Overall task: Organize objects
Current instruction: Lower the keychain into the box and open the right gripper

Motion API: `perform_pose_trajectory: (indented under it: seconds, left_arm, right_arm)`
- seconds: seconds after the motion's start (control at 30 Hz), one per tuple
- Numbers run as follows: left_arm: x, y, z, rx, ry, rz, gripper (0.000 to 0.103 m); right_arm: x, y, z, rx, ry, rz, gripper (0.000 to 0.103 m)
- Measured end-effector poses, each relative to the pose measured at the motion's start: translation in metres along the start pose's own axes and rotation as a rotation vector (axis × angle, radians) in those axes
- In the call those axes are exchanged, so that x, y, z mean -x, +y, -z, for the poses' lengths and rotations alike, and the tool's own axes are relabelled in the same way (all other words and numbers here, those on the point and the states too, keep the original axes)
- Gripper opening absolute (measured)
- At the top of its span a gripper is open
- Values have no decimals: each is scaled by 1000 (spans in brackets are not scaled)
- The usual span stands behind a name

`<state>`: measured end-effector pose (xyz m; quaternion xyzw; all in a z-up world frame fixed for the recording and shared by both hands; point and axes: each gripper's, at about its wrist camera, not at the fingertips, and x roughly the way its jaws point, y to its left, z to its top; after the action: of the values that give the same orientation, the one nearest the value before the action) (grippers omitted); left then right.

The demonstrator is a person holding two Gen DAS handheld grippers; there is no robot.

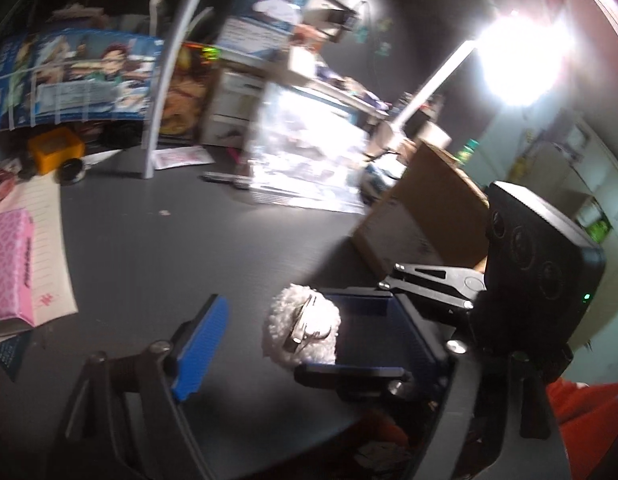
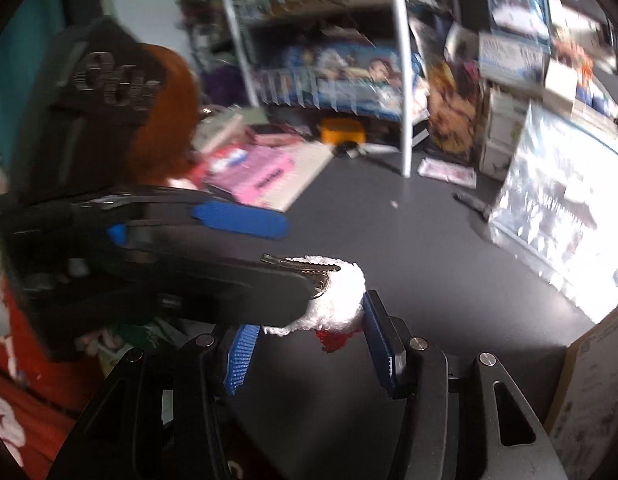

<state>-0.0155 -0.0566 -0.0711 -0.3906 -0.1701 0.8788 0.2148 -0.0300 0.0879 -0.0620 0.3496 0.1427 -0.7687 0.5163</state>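
A white fluffy hair clip [image 1: 301,326] with a metal clasp is held between my two grippers above the dark desk [image 1: 181,248]. In the right wrist view the clip [image 2: 337,296] shows a red part underneath and sits between my right gripper's [image 2: 309,354] blue pads [image 2: 379,344], which stand apart around it. My left gripper [image 1: 285,340] is open, its blue pad [image 1: 201,344] well clear of the clip; its other finger touches the clip's clasp in the right wrist view [image 2: 213,280].
A pink box [image 1: 9,264] on a lined pad lies at the left. An orange box [image 1: 55,148], a white shelf pole [image 1: 157,92], a clear display case [image 1: 309,144] and a cardboard box [image 1: 425,216] stand around the desk.
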Motion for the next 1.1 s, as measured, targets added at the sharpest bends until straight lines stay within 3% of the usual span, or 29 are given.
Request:
perform_pose_trajectory:
  seconds: [0.2,0.37,0.67,0.9,1.1]
  left_arm:
    - [11,-38,-7,-61,14,51,45]
    - [10,-73,-24,-122,6,53,35]
    - [-25,-145,-83,-267,25,109,32]
    - [-88,-191,-123,-321,144,148,32]
    - [-139,-208,-144,-313,257,155,33]
  right_arm:
    - [48,15,-3,71,-82,48,46]
    - [85,8,-6,100,-126,109,46]
    - [156,-41,-11,76,-186,251,46]
    - [190,-109,-2,-58,-140,283,46]
    - [194,-156,-2,-141,-55,287,47]
